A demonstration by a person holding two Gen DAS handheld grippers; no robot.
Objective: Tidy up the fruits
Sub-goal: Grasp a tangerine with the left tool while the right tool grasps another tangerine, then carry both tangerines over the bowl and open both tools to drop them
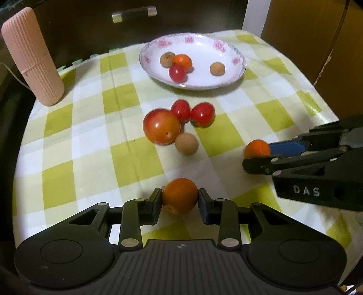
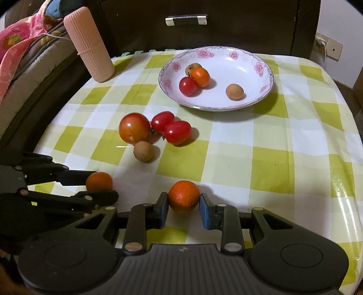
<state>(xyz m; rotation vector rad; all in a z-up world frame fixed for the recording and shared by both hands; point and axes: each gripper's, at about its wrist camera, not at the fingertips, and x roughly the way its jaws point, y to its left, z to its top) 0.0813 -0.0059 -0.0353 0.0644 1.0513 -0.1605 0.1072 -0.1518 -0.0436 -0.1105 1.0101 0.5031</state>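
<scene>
Two small, dimpled-skinned oranges sit on a checked tablecloth (image 1: 90,136), each clamped between a handheld gripper's blue pads. The left gripper (image 1: 180,202) grasps the left orange (image 1: 180,196); its pads press against both flanks of the fruit. The right gripper (image 2: 184,202) is clenched on the right orange (image 2: 184,199), likewise touching on both sides (in the left wrist view only one of its blue pads shows beside the fruit). Both oranges lie on the near side of the plate (image 1: 226,79), well apart from it.

Between oranges and plate sits a cluster: a large glossy round tomato (image 1: 161,126), two smaller shiny oval cherry tomatoes (image 1: 180,110) (image 1: 202,114) touching each other, and a matte tan longan (image 1: 186,143) just beside the large tomato.

The plate, a shallow white porcelain dish with pink flowers around the rim, holds four items: a small plated orange (image 1: 182,62), a plated cherry tomato (image 1: 177,73) touching it, a brown longan behind them (image 1: 166,59), and a lone longan (image 1: 217,68) set apart to the right.

The cloth is smooth, glossy and checked in lime green and white. Left of the plate stands a pink ribbed cylinder (image 1: 31,56), leaning. Behind the plate is dark wooden furniture with a metal drawer handle (image 2: 186,20).
</scene>
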